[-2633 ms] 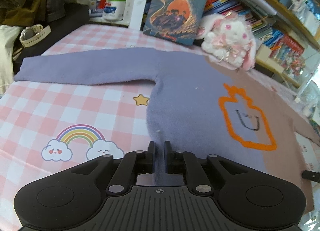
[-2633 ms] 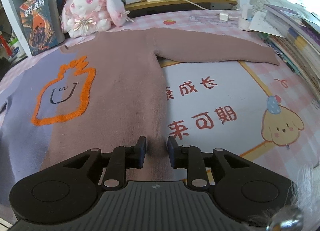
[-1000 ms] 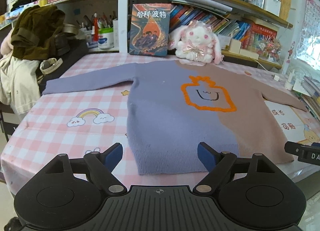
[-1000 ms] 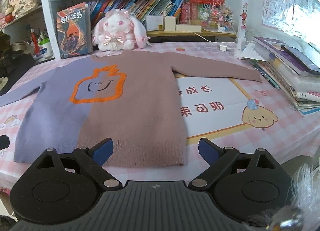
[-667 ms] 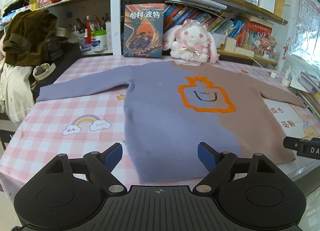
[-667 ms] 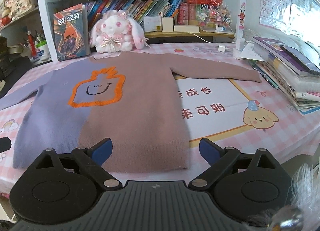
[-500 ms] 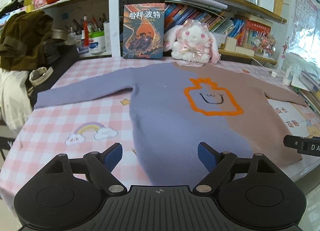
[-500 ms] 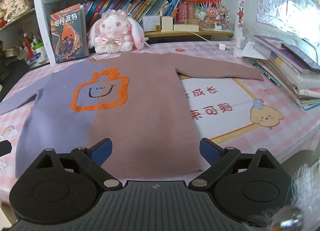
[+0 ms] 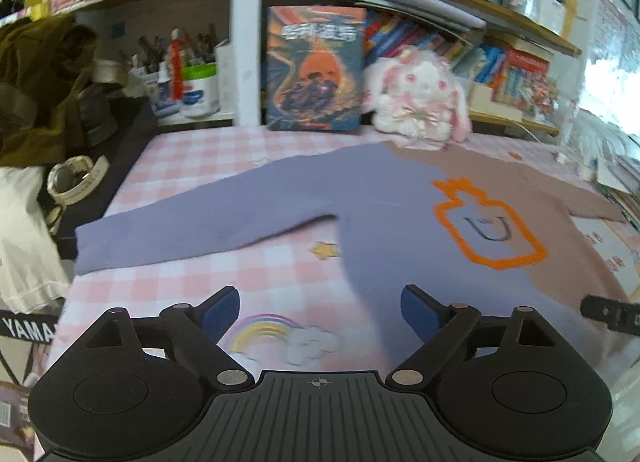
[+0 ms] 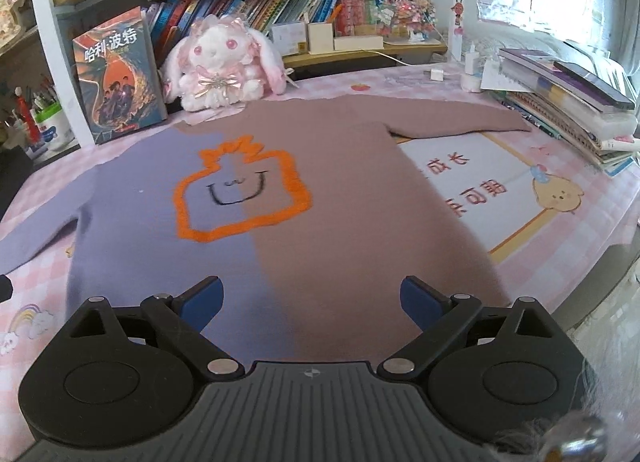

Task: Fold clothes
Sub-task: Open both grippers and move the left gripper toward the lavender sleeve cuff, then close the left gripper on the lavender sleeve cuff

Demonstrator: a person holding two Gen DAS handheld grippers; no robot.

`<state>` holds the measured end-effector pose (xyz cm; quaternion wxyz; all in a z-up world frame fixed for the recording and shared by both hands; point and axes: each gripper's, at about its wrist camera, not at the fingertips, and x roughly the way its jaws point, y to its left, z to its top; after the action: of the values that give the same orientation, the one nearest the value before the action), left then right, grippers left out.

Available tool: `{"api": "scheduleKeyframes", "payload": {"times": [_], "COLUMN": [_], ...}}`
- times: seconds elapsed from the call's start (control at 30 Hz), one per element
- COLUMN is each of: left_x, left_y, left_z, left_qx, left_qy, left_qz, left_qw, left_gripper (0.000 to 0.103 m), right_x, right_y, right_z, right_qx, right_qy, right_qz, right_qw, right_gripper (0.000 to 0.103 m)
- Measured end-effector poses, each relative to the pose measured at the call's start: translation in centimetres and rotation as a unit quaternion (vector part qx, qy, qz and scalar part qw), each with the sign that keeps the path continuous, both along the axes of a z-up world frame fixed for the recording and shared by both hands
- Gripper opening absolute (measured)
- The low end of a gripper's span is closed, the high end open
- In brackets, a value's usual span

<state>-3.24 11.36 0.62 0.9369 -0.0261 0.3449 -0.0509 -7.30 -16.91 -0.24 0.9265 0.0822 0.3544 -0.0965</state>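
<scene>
Plush rabbit (image 10: 224, 65) and upright book (image 10: 118, 77) (behind the sweater (image 10: 320, 189)) block the far edge.

One sweater (image 10: 320, 197), one plush rabbit (image 10: 224, 61), perhaps one upright book (image 10: 118, 77)

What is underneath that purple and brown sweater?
The sweater lies flat on a pink checked tablecloth printed with a rainbow and a star. Whatever print lies beneath the sweater itself is hidden.

A knitted long-sleeved sweater, half lilac and half dusty brown (image 10: 320, 197) (image 9: 400, 221), is lying flat and face up on the table. Both its sleeves are stretching out to the sides. An orange outlined bottle shape with a black smiling face (image 10: 240, 193) is sitting on its chest.
</scene>
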Motion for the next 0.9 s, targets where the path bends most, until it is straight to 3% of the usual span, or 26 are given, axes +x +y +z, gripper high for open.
{"api": "scheduleKeyframes", "payload": {"times": [0.33, 0.53, 0.7, 0.9], "left_x": [2.1, 3.3, 4.4, 5.9], "left_y": [8.0, 12.2, 15.1, 16.4], "left_z": [-2.3, -4.4, -5.6, -6.3], "left_qx": [-0.034, -0.051, -0.091, -0.102], "left_qy": [0.007, 0.005, 0.002, -0.023], "left_qz": [0.094, 0.162, 0.222, 0.247], "left_qw": [0.995, 0.9855, 0.9709, 0.9633], "left_gripper": [0.09, 0.09, 0.089, 0.079], "right_x": [0.6, 0.9, 0.8, 0.5], "right_y": [4.7, 5.7, 5.2, 4.5], "right_z": [0.1, -0.3, -0.4, -0.7], "right_qx": [-0.029, -0.05, -0.061, -0.065], "right_qy": [0.021, 0.043, 0.054, 0.069], "right_qz": [0.006, 0.014, 0.0, -0.022], "right_qw": [0.999, 0.998, 0.997, 0.995], "right_gripper": [0.096, 0.096, 0.096, 0.096]}}
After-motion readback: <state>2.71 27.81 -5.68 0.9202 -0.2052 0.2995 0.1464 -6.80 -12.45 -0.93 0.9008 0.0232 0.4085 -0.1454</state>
